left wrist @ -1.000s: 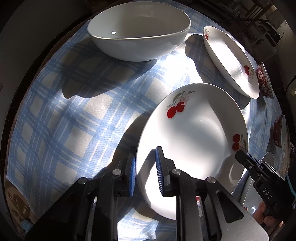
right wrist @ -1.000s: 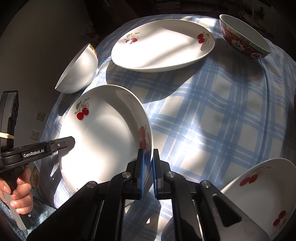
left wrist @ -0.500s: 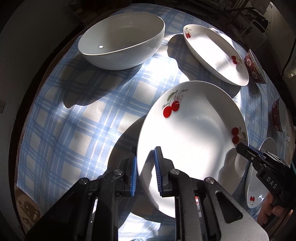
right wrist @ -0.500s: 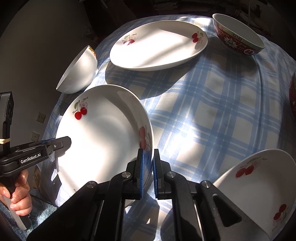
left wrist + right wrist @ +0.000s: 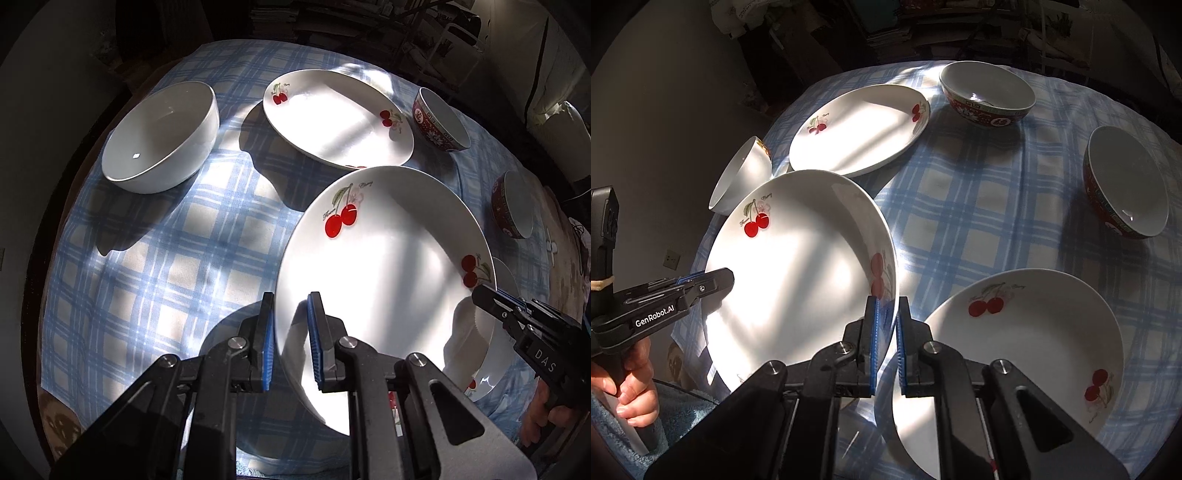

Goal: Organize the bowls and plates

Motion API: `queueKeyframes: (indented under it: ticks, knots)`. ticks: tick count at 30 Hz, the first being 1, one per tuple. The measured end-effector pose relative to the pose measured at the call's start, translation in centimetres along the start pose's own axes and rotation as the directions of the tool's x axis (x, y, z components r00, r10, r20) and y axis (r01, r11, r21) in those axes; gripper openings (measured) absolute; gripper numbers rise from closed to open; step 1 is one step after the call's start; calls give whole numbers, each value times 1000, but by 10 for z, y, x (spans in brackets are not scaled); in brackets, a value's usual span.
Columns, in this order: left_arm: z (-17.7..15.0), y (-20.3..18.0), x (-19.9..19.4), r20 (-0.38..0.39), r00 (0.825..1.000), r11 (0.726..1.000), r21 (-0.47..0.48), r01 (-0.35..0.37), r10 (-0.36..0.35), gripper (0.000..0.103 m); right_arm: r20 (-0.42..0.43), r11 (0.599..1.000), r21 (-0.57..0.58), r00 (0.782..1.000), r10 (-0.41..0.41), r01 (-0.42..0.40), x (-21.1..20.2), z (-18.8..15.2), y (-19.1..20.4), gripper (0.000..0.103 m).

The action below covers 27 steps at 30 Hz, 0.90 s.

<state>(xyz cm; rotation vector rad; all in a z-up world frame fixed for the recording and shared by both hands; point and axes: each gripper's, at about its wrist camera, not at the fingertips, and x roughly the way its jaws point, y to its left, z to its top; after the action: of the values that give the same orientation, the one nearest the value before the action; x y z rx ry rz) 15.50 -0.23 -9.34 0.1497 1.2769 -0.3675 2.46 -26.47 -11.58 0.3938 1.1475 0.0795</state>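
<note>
Both grippers are carrying one cherry plate (image 5: pixel 384 266) above the tabletop (image 5: pixel 155 251): left gripper (image 5: pixel 290 339) and right gripper (image 5: pixel 886 343) clamping opposite rims. Next move likely calls for stacking it level onto the far plate (image 5: pixel 336 118).

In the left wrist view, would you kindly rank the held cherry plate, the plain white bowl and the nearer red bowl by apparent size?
1. Held cherry plate, though it sits closest to the camera, which inflates it.
2. Plain white bowl.
3. Nearer red bowl, cramped at the fisheye edge, so its true size is unsure.
</note>
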Motion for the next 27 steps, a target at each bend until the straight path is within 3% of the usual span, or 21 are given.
queueKeyframes:
  ticks: [5, 15, 22, 27]
  knots:
    - [4, -55, -3, 20, 1000, 994, 109, 1, -3, 17, 20, 997, 61, 999, -50, 49, -27, -10, -35, 10]
    - [3, -120, 2, -16, 988, 974, 166, 154, -153, 16, 34, 983, 125, 990, -140, 135, -74, -21, -89, 10]
    - [-9, -148, 7, -13, 983, 958, 225, 180, -182, 16, 34, 972, 162, 984, -175, 167, -86, -33, -114, 10]
    - [-15, -158, 28, -30, 989, 950, 274, 149, -147, 17, 15, 964, 179, 979, -205, 199, -79, -38, -122, 10]
